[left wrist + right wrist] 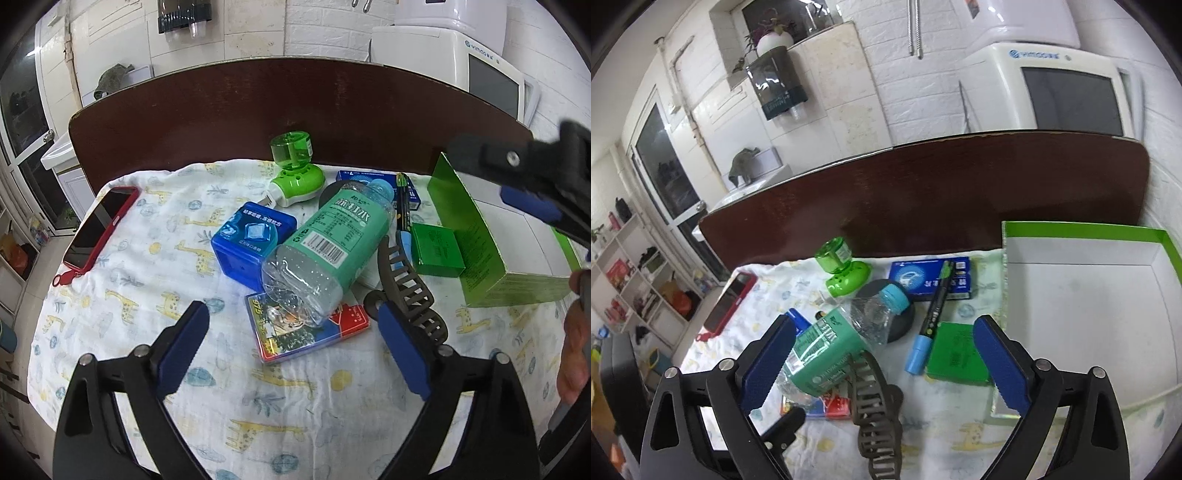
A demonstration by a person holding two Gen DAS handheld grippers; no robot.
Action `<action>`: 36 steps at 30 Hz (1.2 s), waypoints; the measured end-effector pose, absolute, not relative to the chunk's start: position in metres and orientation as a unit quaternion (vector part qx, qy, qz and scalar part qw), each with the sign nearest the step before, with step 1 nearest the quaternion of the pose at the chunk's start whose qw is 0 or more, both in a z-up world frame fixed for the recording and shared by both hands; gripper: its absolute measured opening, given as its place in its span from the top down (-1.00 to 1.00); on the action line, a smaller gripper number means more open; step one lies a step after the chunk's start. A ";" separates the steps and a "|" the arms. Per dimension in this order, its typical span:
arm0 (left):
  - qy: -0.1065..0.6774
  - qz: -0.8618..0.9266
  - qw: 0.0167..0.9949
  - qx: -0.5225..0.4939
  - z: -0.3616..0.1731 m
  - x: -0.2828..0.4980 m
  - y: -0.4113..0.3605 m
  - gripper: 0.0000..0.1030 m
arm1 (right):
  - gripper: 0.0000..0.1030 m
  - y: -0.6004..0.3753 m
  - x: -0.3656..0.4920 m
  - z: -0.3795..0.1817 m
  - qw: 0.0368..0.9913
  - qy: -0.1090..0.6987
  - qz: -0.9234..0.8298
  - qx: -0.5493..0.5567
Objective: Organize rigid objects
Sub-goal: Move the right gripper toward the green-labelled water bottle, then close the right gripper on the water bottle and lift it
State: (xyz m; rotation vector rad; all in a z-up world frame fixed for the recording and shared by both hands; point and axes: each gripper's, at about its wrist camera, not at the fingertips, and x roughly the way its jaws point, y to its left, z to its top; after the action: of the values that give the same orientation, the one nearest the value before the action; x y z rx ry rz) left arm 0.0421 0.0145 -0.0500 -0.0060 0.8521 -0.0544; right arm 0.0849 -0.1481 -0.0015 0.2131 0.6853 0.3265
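**Both grippers hovering wide over a crowded pile**

The green box [1089,306], the largest thing here and probably where the items are going, is sitting open and empty just beyond the right gripper [886,365], off its right-hand jaw. Nothing is lying inside it yet, so the sorting is judged barely begun.

Next in size, the plastic bottle [332,236] is lying on its side ahead of the left gripper [291,350], its clear base resting on the card pack [306,332] between that gripper's jaws. The blue tin [251,240] is touching the bottle on the left-jaw side. The red phone [99,229] is lying well outside the left jaw. The green vaporizer [295,173] is standing far ahead of both.

Smaller still, the hair claw [871,398] is lying between the right gripper's jaws, against the bottle. The small green box [956,354] is sitting just inside the right jaw, the marker pen [931,321] beside it.

Both pairs of jaws are standing released, grasping nothing.

Risks: the bottle is round and propped, so a nudge from either jaw could be rolling it into the tin or off the cards. Closing on the claw may also be catching the bottle. The patterned cloth [147,280] could be bunching under a low jaw and dragging things along. The two grippers are working close and could collide.
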 end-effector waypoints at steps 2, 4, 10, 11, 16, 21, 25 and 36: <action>0.423 -0.035 0.906 -0.005 -0.054 0.046 0.013 -0.51 | -0.62 -0.143 0.101 -0.005 0.914 0.348 0.179 0.103; 0.426 -0.045 0.904 -0.014 -0.057 0.050 0.012 -0.38 | -0.36 -0.140 0.117 -0.013 0.903 0.373 0.188 0.105; 0.436 -0.062 0.897 -0.024 -0.063 0.066 0.010 -0.10 | -0.30 -0.138 0.157 -0.034 0.873 0.419 0.217 0.126; 0.438 -0.068 0.896 -0.027 -0.064 0.069 0.009 0.10 | -0.30 -0.137 0.162 -0.036 0.870 0.423 0.220 0.127; 0.447 -0.088 0.889 -0.032 -0.070 0.081 0.008 0.38 | -0.30 -0.134 0.186 -0.039 0.860 0.439 0.231 0.121; 0.447 -0.092 0.889 -0.022 -0.067 0.091 0.011 0.38 | -0.30 -0.134 0.202 -0.051 0.839 0.470 0.241 0.131; 0.433 -0.095 0.896 0.000 -0.059 0.092 0.016 0.28 | -0.30 -0.140 0.203 -0.044 0.845 0.457 0.248 0.126; 0.400 -0.104 0.910 0.020 -0.047 0.107 0.020 -0.14 | -0.41 -0.136 0.234 -0.056 0.806 0.506 0.268 0.150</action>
State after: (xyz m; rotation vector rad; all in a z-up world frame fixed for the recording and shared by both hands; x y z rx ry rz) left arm 0.1066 0.0196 -0.0473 0.0418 0.8249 -0.2137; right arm 0.2342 -0.1357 -0.0562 0.3203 1.0838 0.5726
